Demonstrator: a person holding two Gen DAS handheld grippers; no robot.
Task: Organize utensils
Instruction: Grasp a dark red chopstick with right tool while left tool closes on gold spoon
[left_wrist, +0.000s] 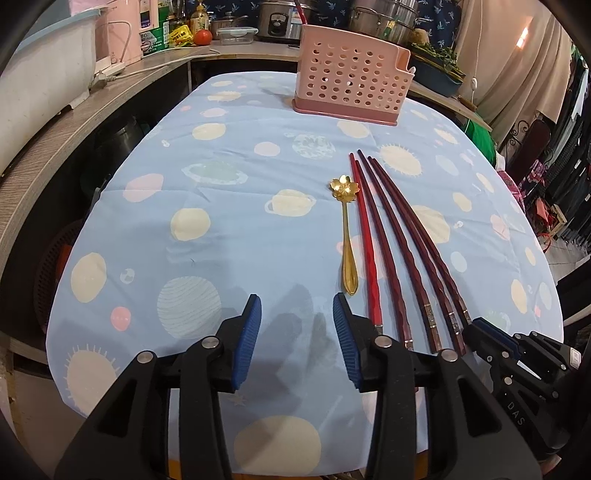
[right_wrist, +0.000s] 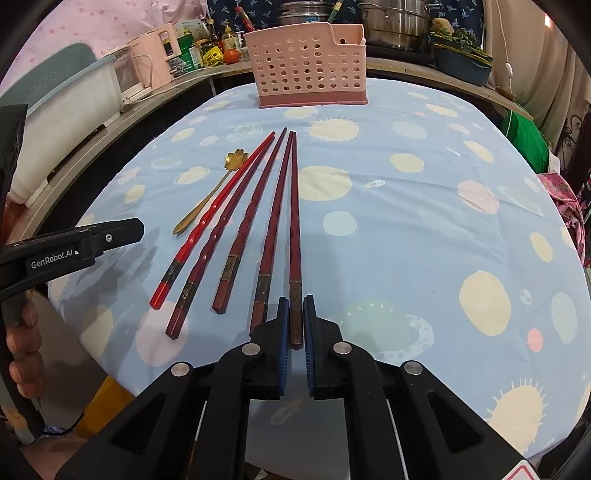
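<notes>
The bench (left_wrist: 229, 155) wears a pale blue cloth printed with planets and suns. A pink perforated utensil holder (right_wrist: 308, 66) stands upright near its far edge. Toward the near edge, five red chopsticks (right_wrist: 255, 206) lie side by side, thin tips pointing at the holder and thick ends toward the person. A gold spoon (left_wrist: 346, 240) with a flower-shaped bowl lies just beside the leftmost, brightest stick, its handle end nearest the person.

The right gripper (right_wrist: 295, 325) comes in low at the near edge. Its blue fingers (right_wrist: 283, 328) stand narrow, closed on the thick end of the rightmost chopstick (right_wrist: 294, 229), which lies along the cloth.

The left gripper (left_wrist: 297, 314) hovers to the left of the spoon's handle. Its fingers (left_wrist: 251, 317) stand partly apart with only bare cloth between them, holding nothing. A hand (right_wrist: 26, 350) shows at the left of the right wrist view, around that gripper's handle.
</notes>
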